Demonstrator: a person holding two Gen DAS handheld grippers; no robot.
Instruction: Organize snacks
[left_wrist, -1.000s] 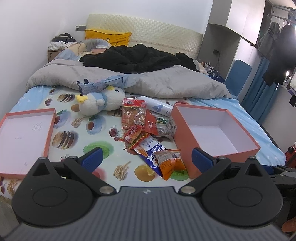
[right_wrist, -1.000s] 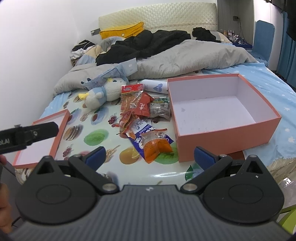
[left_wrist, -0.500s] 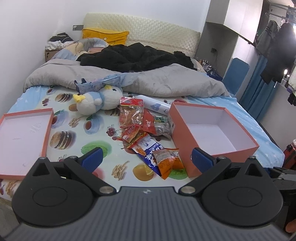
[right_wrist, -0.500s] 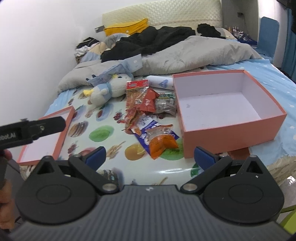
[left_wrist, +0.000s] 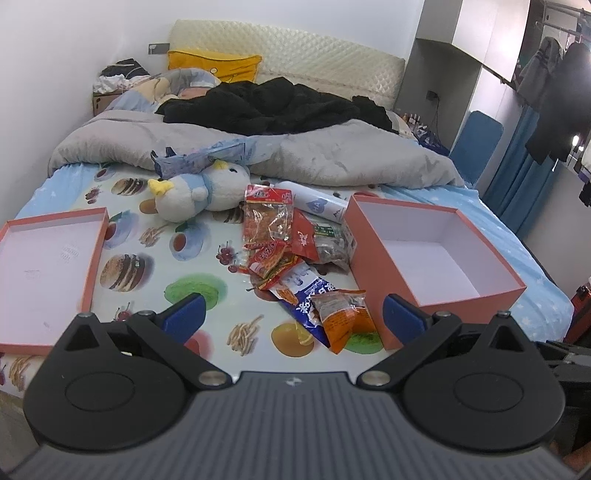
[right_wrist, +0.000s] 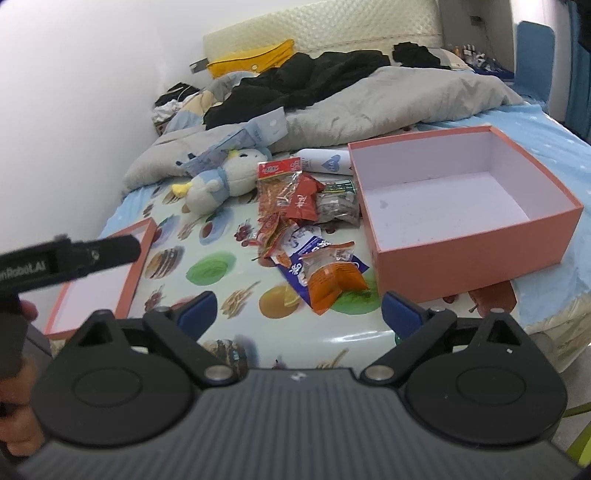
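Both left gripper (left_wrist: 291, 317) and right gripper (right_wrist: 297, 308) spread wide, gripping nothing, above snacks (left_wrist: 295, 254) heaped on bed (left_wrist: 155, 258) beside open box (left_wrist: 436, 258) (lower packets buried, labels unreadable; lid (left_wrist: 48, 273) cut off).

Bed (left_wrist: 155, 236): snacks (left_wrist: 295, 258), box (left_wrist: 436, 273), lid (left_wrist: 48, 273)

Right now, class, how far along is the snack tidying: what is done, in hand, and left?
Done: the pink box sits open with its lid set aside; no snacks are inside. In hand: nothing; the left gripper and right gripper are both open. Left: the whole snack pile, including the orange packet.
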